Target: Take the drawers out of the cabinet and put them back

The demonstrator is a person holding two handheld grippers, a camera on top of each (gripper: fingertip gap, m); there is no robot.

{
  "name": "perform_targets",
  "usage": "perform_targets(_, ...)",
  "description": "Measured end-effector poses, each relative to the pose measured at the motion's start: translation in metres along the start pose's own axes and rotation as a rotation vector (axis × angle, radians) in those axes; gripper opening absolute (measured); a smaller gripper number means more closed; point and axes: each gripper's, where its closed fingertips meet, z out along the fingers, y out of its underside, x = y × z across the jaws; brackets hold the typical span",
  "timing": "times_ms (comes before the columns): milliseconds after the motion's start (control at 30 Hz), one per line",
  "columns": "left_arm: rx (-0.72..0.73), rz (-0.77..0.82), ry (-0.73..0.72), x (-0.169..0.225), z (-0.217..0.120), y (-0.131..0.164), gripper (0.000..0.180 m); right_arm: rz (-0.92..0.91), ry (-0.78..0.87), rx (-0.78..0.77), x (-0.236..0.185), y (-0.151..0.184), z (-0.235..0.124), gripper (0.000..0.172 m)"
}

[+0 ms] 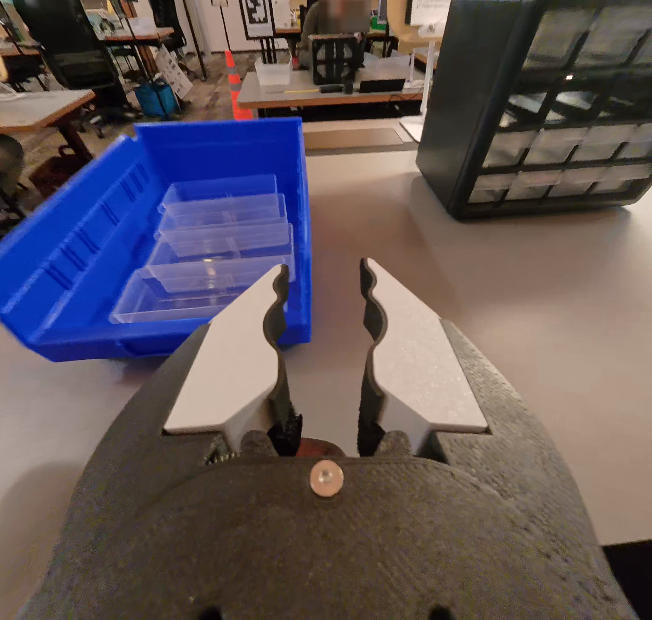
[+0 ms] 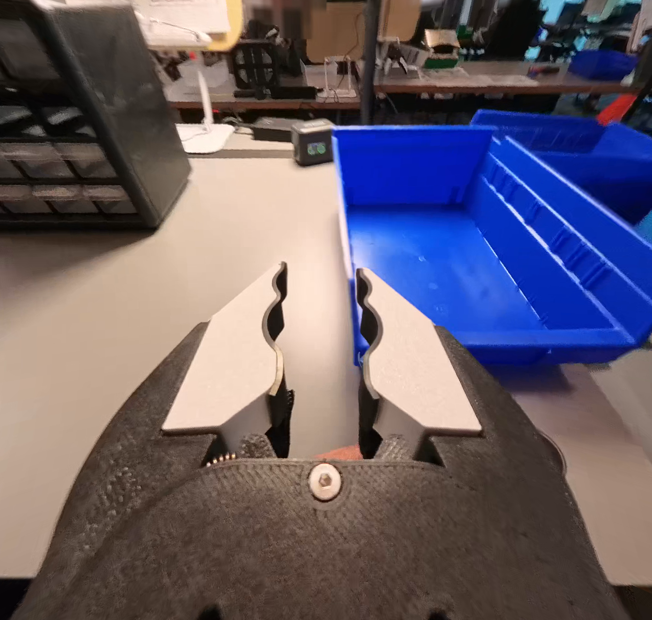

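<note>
Left claw [image 1: 324, 268] spread, bare, over desk [image 1: 423, 303] beside blue bin [image 1: 225, 144] of clear drawers [image 1: 225, 215]. Right claw [image 2: 321, 271] spread, bare. Cabinet [image 1: 476, 109] blurred, seemingly some slots vacant.

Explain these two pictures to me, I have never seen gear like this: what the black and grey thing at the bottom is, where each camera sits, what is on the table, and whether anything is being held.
Each picture comes from a camera mounted on a hand-held two-finger tool, looking forward along its fingers. There is no robot arm; a person holds one in each hand. The left tool and the right tool both stand open with only bare table between the fingers, so nothing is held. To the left is a blue bin holding several clear plastic drawers. In the middle stands the black cabinet, with some slots looking dark and empty. To the right is an empty blue bin, with another blue bin behind it.
</note>
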Motion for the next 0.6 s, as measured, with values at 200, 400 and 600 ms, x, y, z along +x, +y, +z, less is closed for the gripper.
perform_targets(200,-0.102,0.083,-0.148,-0.063,-0.006,-0.028,0.045,-0.088,-0.254,0.005,-0.078,-0.023,0.028,0.04)
perform_targets(400,-0.527,0.111,-0.219,-0.145,0.047,0.022,0.049,-0.129,-0.424,-0.107,-0.135,0.003,0.1,0.04)
perform_targets(600,-0.807,0.186,-0.25,-0.176,0.071,0.061,0.035,-0.08,-0.473,-0.107,-0.147,0.021,0.122,0.039)
